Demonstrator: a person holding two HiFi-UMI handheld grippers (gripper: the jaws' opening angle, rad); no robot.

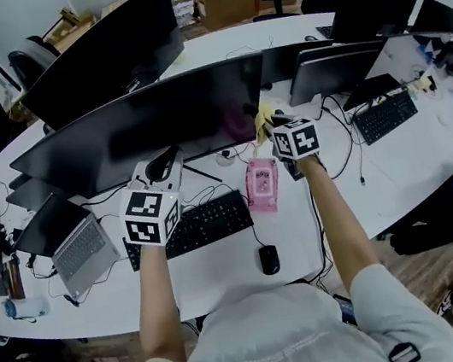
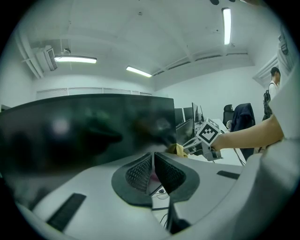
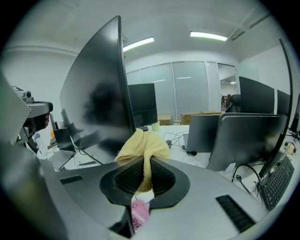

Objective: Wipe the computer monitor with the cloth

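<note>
A wide curved black monitor (image 1: 156, 123) stands on the white desk, its screen dark. My right gripper (image 1: 273, 121) is shut on a yellow cloth (image 1: 263, 117) at the screen's lower right corner. In the right gripper view the cloth (image 3: 143, 145) bunches out between the jaws, right beside the monitor's edge (image 3: 101, 93). My left gripper (image 1: 163, 164) hovers shut and holding nothing just in front of the screen's lower middle. In the left gripper view the monitor (image 2: 84, 126) fills the left half, with the cloth (image 2: 178, 150) and the right gripper (image 2: 190, 147) beyond.
Under the monitor lie a black keyboard (image 1: 195, 225), a pink wipes pack (image 1: 262, 184) and a mouse (image 1: 268, 259). A laptop (image 1: 82, 249) sits at the left. More monitors (image 1: 337, 69) and a second keyboard (image 1: 384, 116) stand to the right, with cables across the desk.
</note>
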